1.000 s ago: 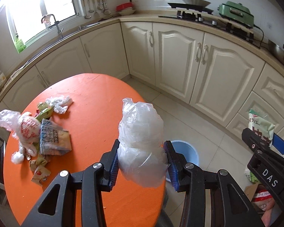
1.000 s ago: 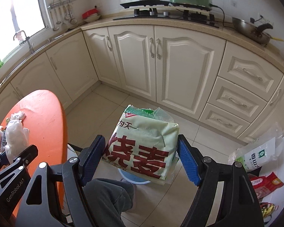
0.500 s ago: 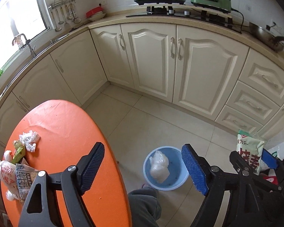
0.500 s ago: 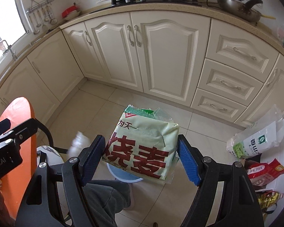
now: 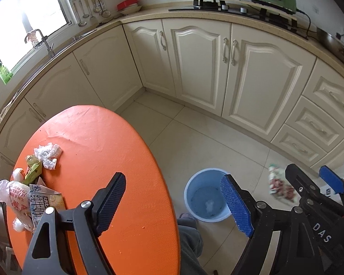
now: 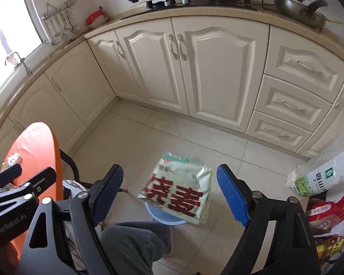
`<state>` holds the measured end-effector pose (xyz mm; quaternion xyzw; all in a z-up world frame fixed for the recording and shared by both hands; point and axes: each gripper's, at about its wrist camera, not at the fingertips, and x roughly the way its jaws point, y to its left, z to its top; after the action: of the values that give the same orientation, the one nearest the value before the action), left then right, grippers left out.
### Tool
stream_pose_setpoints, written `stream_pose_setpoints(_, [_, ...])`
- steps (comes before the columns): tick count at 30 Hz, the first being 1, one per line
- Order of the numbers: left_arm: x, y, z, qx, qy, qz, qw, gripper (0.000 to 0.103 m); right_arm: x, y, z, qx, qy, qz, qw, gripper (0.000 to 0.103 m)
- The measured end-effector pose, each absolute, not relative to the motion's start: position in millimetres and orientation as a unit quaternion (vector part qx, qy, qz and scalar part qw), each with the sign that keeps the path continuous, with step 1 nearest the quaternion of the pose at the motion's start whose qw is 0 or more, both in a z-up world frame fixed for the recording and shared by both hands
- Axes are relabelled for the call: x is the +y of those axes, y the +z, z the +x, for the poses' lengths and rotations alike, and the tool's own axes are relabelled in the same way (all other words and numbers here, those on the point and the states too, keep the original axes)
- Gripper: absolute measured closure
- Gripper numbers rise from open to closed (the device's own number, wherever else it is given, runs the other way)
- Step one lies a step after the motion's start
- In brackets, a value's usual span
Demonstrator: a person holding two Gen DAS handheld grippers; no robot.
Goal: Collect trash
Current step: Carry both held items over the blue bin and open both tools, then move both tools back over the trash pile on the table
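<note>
1. Right gripper (image 6: 169, 194): jaws have just been opening and stand spread. The green food packet (image 6: 177, 191) sits between them but clear of both pads, blurred, apparently dropping toward the blue bin (image 6: 165, 217) directly below.
2. Left gripper (image 5: 172, 204): jaws spread, nothing between them. Blue bin (image 5: 206, 194) lies just inside its right pad; a clear plastic bag (image 5: 209, 204) rests at the bottom.
3. Judged partly done: a wrapper pile (image 5: 32, 188) is left on the orange table (image 5: 107, 151), outside the left jaw.
4. Table edge passes between the left jaws; a grey-trousered knee (image 6: 135, 240) sits below them. Tiled floor beyond the bin looks open.
</note>
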<state>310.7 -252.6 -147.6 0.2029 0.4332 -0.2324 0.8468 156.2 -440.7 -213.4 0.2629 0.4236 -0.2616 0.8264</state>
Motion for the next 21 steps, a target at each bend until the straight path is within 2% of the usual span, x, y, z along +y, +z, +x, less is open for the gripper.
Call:
stream_pose_setpoints(3, [-251.8, -147.3, 304.8, 0.430, -0.225, 0.199, 0.852, 0.022, -438.7, -209.4, 155.7, 0.414, -0.275, 0.263, 0.827, 0.006])
stream_pose_setpoints(13, [-237.5, -147.2, 289.0, 0.428, -0.228, 0.190, 0.853, 0.022, -432.4, -213.3, 153.6, 0.437, -0.285, 0.258, 0.813, 0.006])
stream_pose_setpoints(21, [-210.0, -134.2, 263.9, 0.420, -0.238, 0.183, 0.856, 0.022, -420.6, -193.2, 140.1, 0.425, -0.299, 0.246, 0.818, 0.006])
